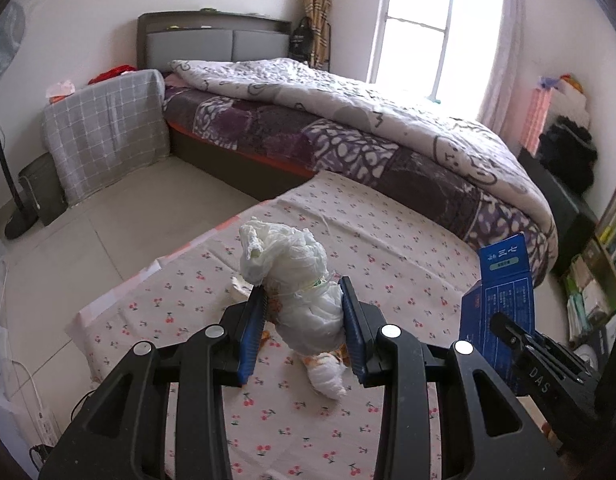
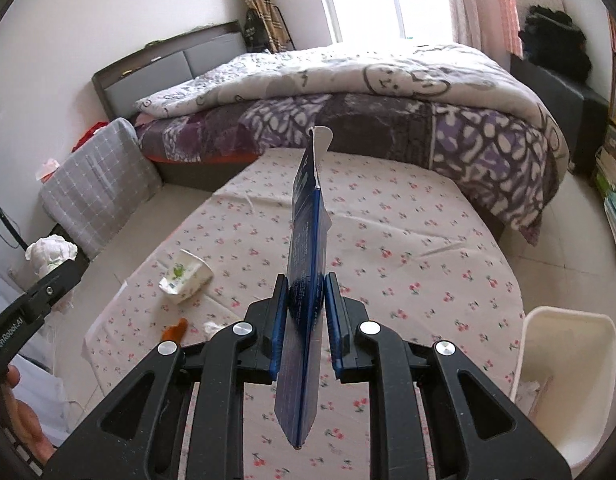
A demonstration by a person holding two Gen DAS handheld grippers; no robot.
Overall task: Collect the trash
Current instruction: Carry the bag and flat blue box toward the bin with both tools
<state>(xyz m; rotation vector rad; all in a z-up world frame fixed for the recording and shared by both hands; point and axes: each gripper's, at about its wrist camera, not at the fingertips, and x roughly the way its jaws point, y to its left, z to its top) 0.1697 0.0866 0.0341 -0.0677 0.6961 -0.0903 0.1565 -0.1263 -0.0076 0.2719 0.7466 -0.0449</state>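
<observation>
My left gripper [image 1: 303, 292] is shut on a crumpled white plastic bag [image 1: 296, 272], which it holds above the table with the cherry-print cloth [image 1: 387, 240]. In the right wrist view the same bag [image 2: 50, 254] shows at the far left, on the tip of the left gripper [image 2: 64, 266]. My right gripper [image 2: 306, 280] is shut on a flattened blue carton [image 2: 308, 240] that stands on edge between the pads; the carton [image 1: 501, 288] also shows at the right of the left wrist view. A crushed paper cup [image 2: 184, 276], an orange peel [image 2: 176, 330] and a small white scrap [image 2: 214, 326] lie on the cloth.
A white bin [image 2: 567, 360] stands at the table's right edge with some paper inside. Beyond the table is a bed with a quilt [image 2: 387, 80]. A grey checked cover [image 1: 104, 128] and a fan stand [image 1: 8, 184] are on the left. A bookshelf [image 1: 611, 232] is on the right.
</observation>
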